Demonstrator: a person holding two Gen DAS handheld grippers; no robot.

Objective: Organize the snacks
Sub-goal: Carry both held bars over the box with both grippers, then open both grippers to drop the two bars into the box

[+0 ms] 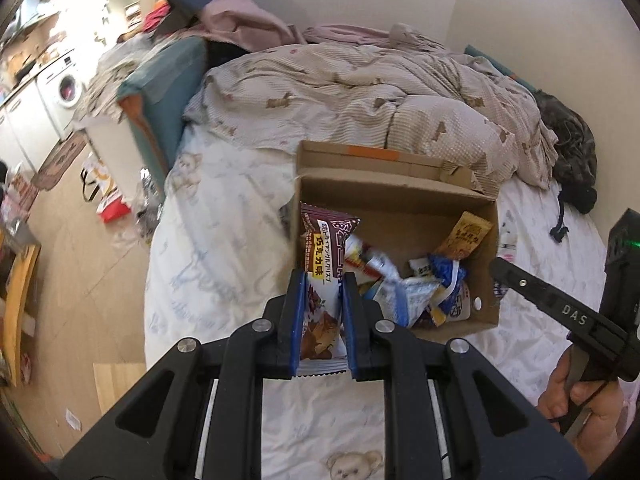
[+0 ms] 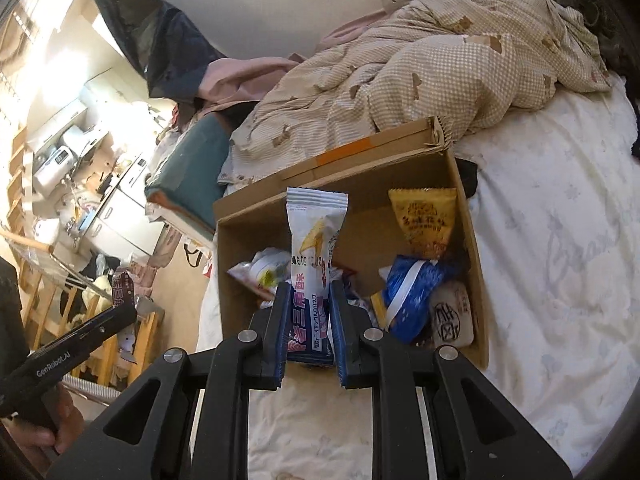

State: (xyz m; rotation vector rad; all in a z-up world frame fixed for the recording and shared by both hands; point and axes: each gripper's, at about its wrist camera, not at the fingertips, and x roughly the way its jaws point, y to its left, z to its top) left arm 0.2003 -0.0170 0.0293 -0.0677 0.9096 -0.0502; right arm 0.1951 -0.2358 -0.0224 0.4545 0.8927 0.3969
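An open cardboard box (image 1: 400, 196) (image 2: 248, 220) lies on the white bed sheet and holds several snack packets. My left gripper (image 1: 323, 280) is shut on a brown chocolate snack packet (image 1: 324, 240), held upright over the box's left wall. My right gripper (image 2: 309, 286) is shut on a white and blue snack packet (image 2: 314, 236), raised above the box's middle. Inside the box lie a yellow packet (image 2: 426, 220) (image 1: 468, 236), a blue and white packet (image 2: 412, 288) (image 1: 446, 276) and a pale round packet (image 2: 452, 316). The right gripper's finger (image 1: 552, 304) shows at the right of the left wrist view.
A rumpled beige checked duvet (image 1: 360, 92) (image 2: 420, 64) is heaped behind the box. A teal cushion (image 1: 168, 92) sits at the bed's left edge. Wooden floor (image 1: 80, 248) with scattered bags lies left of the bed. A person's hand (image 1: 572, 396) grips the right tool.
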